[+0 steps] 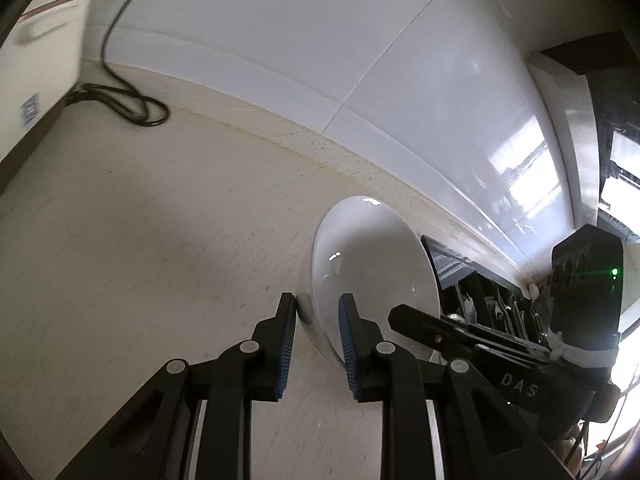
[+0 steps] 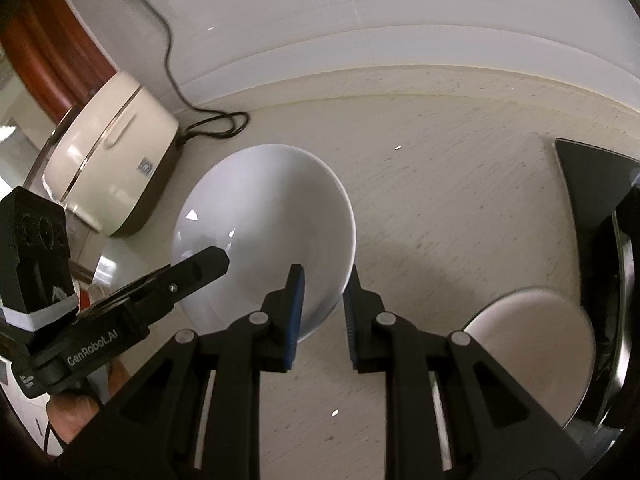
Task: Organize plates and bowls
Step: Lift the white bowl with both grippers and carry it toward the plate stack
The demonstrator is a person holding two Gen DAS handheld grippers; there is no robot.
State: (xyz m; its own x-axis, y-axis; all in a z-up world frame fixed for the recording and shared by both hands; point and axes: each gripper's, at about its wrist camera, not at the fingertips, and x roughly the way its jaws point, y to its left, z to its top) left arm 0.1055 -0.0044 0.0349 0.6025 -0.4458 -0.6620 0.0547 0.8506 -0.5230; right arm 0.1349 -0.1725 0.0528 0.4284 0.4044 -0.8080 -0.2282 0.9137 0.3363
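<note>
A white bowl (image 1: pixel 372 264) (image 2: pixel 264 216) hangs tilted above the beige counter (image 1: pixel 140 240) (image 2: pixel 440 208). In the left wrist view my left gripper (image 1: pixel 318 316) grips its near rim, one finger against the outer wall by the foot and the other inside. In the right wrist view my right gripper (image 2: pixel 324 284) grips the bowl's near right rim the same way, inner finger in the bowl and outer finger against the edge. Each gripper shows in the other's view, reaching over the bowl from the opposite side. A second white dish (image 2: pixel 528 356) lies at the lower right.
A cream appliance (image 2: pixel 112 152) (image 1: pixel 40 60) stands at the counter's left end, its black cord (image 2: pixel 200 116) (image 1: pixel 132 108) looped by the white tiled wall (image 1: pixel 320 40). A black rack with cutlery (image 1: pixel 496 312) and a dark tray (image 2: pixel 592 200) sit to the right. A hand (image 2: pixel 76 412) holds the left gripper.
</note>
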